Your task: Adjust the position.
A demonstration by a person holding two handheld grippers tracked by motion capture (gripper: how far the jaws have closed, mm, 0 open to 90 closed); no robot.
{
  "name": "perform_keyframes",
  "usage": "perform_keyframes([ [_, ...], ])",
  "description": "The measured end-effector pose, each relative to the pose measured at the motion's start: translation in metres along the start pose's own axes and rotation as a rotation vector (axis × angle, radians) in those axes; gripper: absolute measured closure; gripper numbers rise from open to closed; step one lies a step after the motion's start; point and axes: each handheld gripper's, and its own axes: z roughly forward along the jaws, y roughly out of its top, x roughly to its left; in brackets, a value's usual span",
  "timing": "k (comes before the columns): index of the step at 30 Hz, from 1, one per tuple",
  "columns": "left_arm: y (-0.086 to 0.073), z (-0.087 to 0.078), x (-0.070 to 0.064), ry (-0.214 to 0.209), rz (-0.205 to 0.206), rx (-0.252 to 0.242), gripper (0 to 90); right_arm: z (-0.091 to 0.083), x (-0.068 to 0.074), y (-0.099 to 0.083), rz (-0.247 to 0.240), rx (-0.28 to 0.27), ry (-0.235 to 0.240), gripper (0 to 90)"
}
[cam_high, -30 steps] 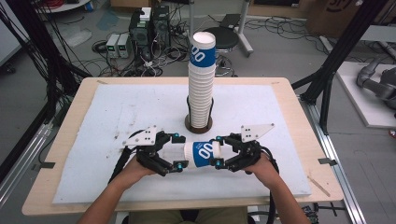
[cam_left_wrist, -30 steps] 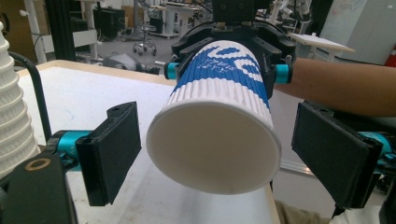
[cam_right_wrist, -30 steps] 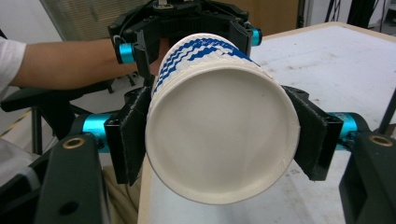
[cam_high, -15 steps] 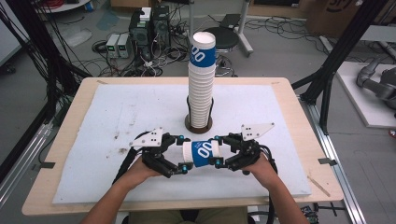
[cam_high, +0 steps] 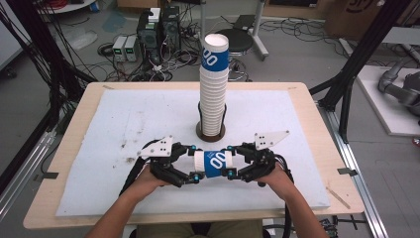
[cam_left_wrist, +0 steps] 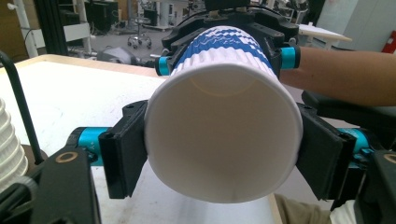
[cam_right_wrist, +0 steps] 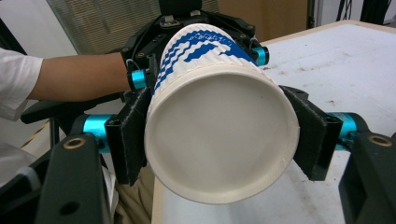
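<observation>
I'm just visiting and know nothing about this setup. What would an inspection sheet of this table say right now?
Surface: white mat on a wooden table, with dark specks near the left.
Job's things: blue-and-white paper cup held sideways; tall cup stack upright in a round holder.
Clutter: nothing seen.
Grippers: left tongs clamp the cup's open end, right tongs its base end.
Cables: black leads trail from both tongs.
Surroundings: computers, wiring on the floor, black frame.

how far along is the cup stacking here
Done: a tall stack of cups stands in the holder at mid table. In hand: one blue and white cup lies sideways between the left gripper and the right gripper, each clamped on one end. Left: probably placing it on the stack.
</observation>
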Motion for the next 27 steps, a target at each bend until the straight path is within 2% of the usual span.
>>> perform_keyframes([
  [1, 0.001, 0.0, 0.0, 0.001, -0.001, 0.004, 26.2, 0.0, 0.001, 0.0, 0.002, 0.002, -0.002, 28.6],
  [3, 0.001, 0.0, 0.001, -0.005, -0.005, 0.007, 26.8, 0.001, 0.001, 0.001, 0.022, -0.001, -0.032, 17.5],
  [5, 0.001, 0.0, 0.001, -0.003, -0.011, 0.013, 27.0, 0.001, 0.001, 0.002, 0.03, -0.003, -0.041, 17.6],
  [9, 0.002, -0.002, 0.002, 0.013, -0.013, 0.042, 26.9, -0.002, 0.003, 0.005, 0.011, -0.008, -0.074, 17.6],
  [12, 0.008, -0.003, 0.002, 0.042, 0.006, 0.107, 26.8, -0.006, 0.006, 0.01, -0.033, 0.015, -0.105, 17.5],
  [13, 0.01, -0.003, 0.002, 0.043, 0.012, 0.131, 26.8, -0.007, 0.008, 0.013, -0.044, 0.037, -0.115, 17.5],
  [16, 0.02, -0.004, 0.002, 0.053, 0.031, 0.195, 26.7, -0.006, 0.012, 0.021, -0.115, 0.105, -0.155, 17.6],
  [19, 0.031, -0.004, 0.002, 0.064, 0.054, 0.272, 26.7, -0.002, 0.017, 0.031, -0.186, 0.197, -0.191, 17.6],
  [22, 0.041, -0.004, 0.002, 0.075, 0.068, 0.341, 26.6, 0.003, 0.02, 0.04, -0.239, 0.268, -0.199, 17.6],
  [27, 0.053, -0.001, 0.003, 0.082, 0.068, 0.42, 26.3, 0.014, 0.021, 0.052, -0.314, 0.373, -0.214, 17.6],
])
